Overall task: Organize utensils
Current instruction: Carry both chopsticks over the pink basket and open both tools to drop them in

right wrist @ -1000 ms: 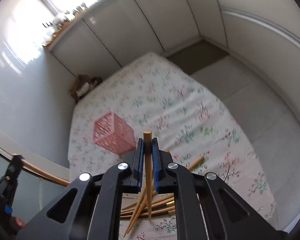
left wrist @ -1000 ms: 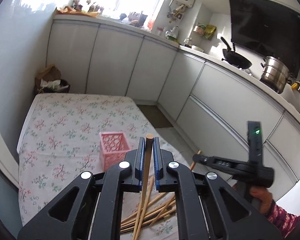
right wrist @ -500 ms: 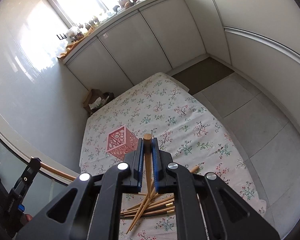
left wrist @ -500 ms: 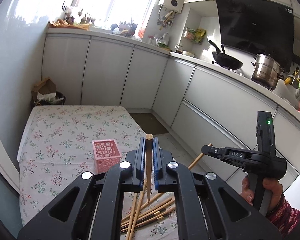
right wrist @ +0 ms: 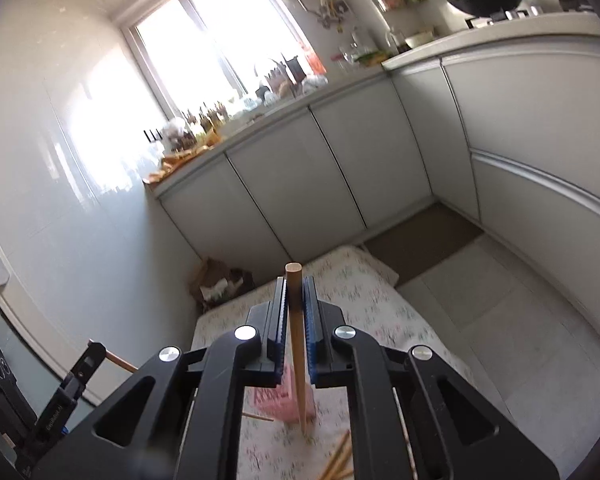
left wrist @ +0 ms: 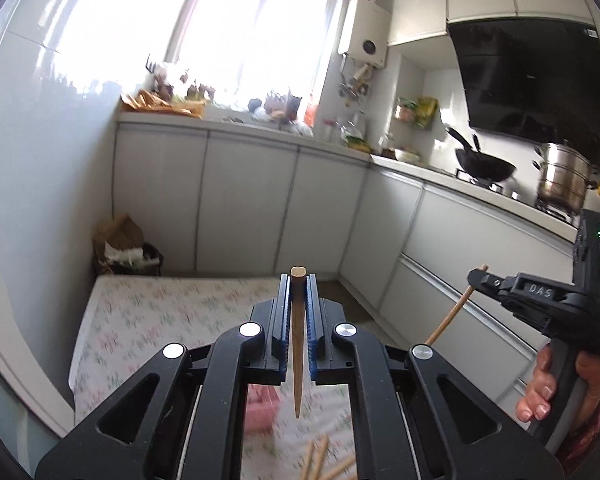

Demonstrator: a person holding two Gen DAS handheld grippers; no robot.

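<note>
My left gripper is shut on a wooden chopstick that hangs point down above the floral tablecloth. My right gripper is shut on another chopstick, also point down. The pink basket sits on the cloth below both grippers, partly hidden by the jaws; it also shows in the left wrist view. Loose chopsticks lie on the cloth at the near edge. The right gripper with its chopstick shows at the right of the left wrist view.
White kitchen cabinets run behind and right of the table. A bin with bags stands at the table's far left corner. A wok and steel pot stand on the counter. Tiled floor lies to the right.
Both grippers have risen and tilted up with their chopsticks, so the basket and the loose chopsticks have dropped low in both views.
</note>
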